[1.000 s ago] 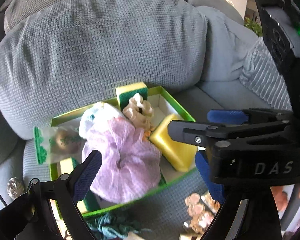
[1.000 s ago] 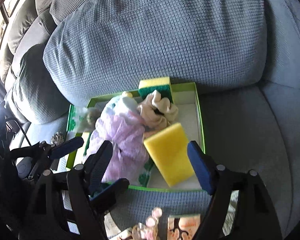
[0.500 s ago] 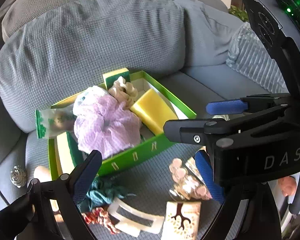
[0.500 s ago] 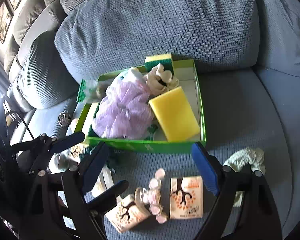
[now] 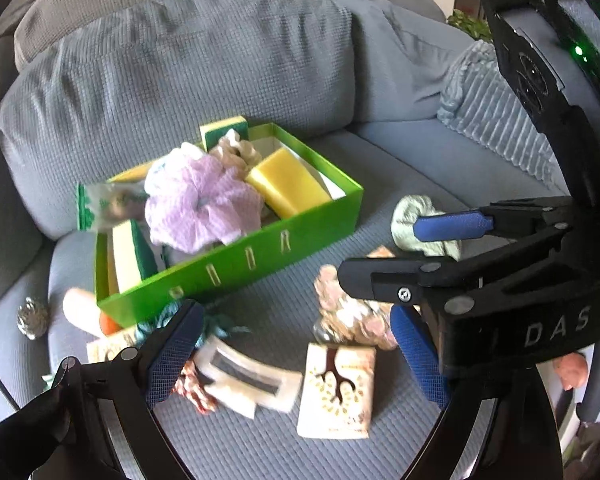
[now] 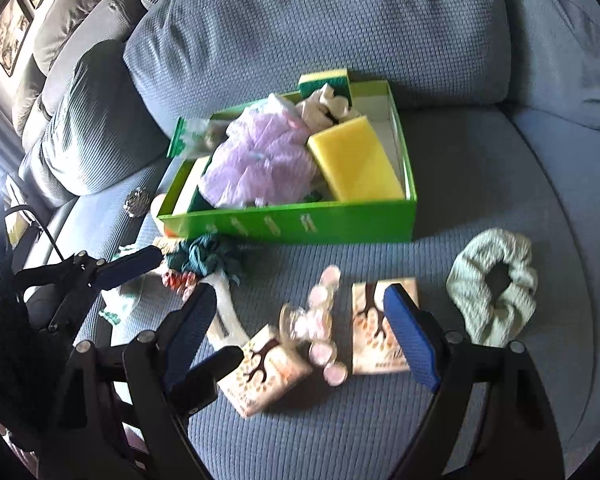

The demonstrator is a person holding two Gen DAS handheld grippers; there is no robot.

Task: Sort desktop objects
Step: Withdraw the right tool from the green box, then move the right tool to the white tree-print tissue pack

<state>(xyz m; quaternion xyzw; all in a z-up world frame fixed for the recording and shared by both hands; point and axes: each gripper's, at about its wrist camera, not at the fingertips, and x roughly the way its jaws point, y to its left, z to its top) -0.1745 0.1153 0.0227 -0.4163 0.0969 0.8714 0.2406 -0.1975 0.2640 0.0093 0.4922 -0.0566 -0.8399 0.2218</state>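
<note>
Green box [image 6: 300,226] is sitting on the grey sofa seat [image 6: 480,168], back edge against the back cushion [image 6: 320,28], lid off, already stuffed. Inside it: a lilac gauzy scrunchie [image 6: 260,160] is bulging over the rim in the middle, a yellow sponge [image 6: 356,164] is leaning tilted at the right end, a cream scrunchie [image 6: 324,108] is lying behind it, a yellow-green sponge [image 6: 326,80] is standing on edge at the back wall, another sponge with a green scourer face [image 5: 130,252] is standing on edge at the left end, and a clear packet with green print [image 5: 104,204] is poking over the left rim. Loose on the seat in front of the box: a pale mint scrunchie [image 6: 494,284] to the right, well apart from the box; two small cream cartons with a brown tree print [image 6: 382,328] and [image 6: 266,368]; a clear pack of pink round pieces [image 6: 320,328] lying between them; a teal scrunchie [image 6: 208,258] just beside the box front; a flat white sachet with a dark window [image 5: 248,380]; something red-orange, blurred, beside it. Right gripper [image 6: 300,338] is hovering over the cartons and pink pack, blue pads wide apart, jaws having just been opening, nothing gripped between them. Left gripper [image 5: 296,354] is hanging over the sachet and carton, fingers spread wide, holding nothing.
</note>
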